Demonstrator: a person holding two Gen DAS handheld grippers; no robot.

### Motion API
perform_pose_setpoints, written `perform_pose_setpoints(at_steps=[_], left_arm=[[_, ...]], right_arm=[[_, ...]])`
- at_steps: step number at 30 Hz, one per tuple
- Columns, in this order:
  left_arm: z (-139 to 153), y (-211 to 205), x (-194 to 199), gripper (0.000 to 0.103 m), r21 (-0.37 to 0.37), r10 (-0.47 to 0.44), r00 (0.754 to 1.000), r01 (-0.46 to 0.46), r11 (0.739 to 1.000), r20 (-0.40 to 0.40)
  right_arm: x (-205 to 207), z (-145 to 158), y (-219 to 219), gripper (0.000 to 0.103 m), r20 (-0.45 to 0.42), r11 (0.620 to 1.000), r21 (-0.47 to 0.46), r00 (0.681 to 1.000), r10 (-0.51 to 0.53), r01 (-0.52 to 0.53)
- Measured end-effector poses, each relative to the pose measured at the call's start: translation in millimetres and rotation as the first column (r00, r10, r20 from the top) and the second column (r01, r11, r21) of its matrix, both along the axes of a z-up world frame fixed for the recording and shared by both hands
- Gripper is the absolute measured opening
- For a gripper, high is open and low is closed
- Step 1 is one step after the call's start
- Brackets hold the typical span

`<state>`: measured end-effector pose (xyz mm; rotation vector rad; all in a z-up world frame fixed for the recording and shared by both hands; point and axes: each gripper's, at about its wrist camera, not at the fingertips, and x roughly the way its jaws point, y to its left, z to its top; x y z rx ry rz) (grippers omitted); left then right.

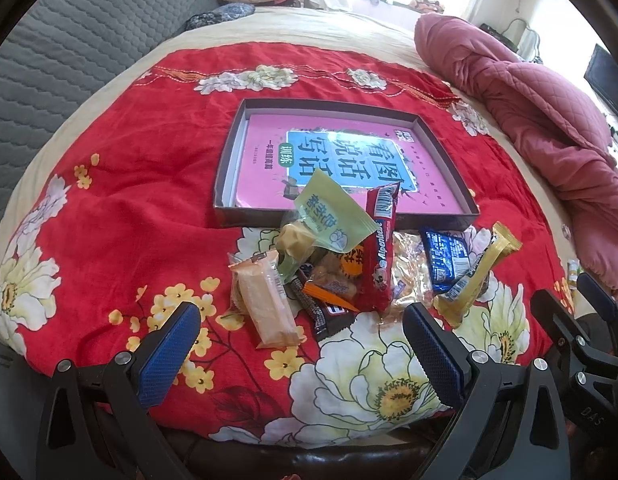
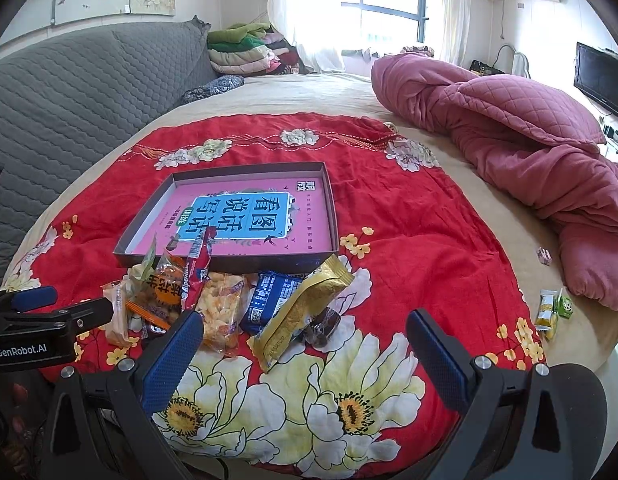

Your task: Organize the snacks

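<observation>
A pile of wrapped snacks lies on the red floral cloth just in front of a shallow dark box (image 1: 465, 204) (image 2: 331, 216) lined with a pink book. In the pile are a pale wafer pack (image 1: 267, 300), a green packet (image 1: 333, 216), a red Alpenliebe stick (image 1: 379, 248) (image 2: 197, 272), a blue packet (image 1: 445, 260) (image 2: 269, 296), a gold bar (image 1: 479, 268) (image 2: 301, 312) and a brown chocolate bar (image 1: 325, 316). My left gripper (image 1: 303, 320) is open, its fingertips on either side of the pile's near edge. My right gripper (image 2: 305, 330) is open just short of the gold bar.
A crumpled pink quilt (image 2: 529, 152) covers the bed's right side. Small sweets (image 2: 553, 308) lie near the right edge of the bed. A grey padded headboard (image 2: 69, 92) rises at left. Folded blankets (image 2: 245, 52) are stacked at the back.
</observation>
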<state>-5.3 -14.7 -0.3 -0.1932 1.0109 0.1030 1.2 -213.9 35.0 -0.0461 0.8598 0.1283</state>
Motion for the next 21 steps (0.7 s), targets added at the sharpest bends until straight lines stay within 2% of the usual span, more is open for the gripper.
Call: perform_pose_setpoints(at_steps=[21], left_arm=[[-3.9, 3.2, 0.0, 0.101, -0.017, 0.004, 1.0, -0.004, 1.0, -0.01]], right_arm=[[2.0, -1.2, -1.0, 0.102, -0.016, 1.0, 0.002, 1.0, -0.006, 0.006]])
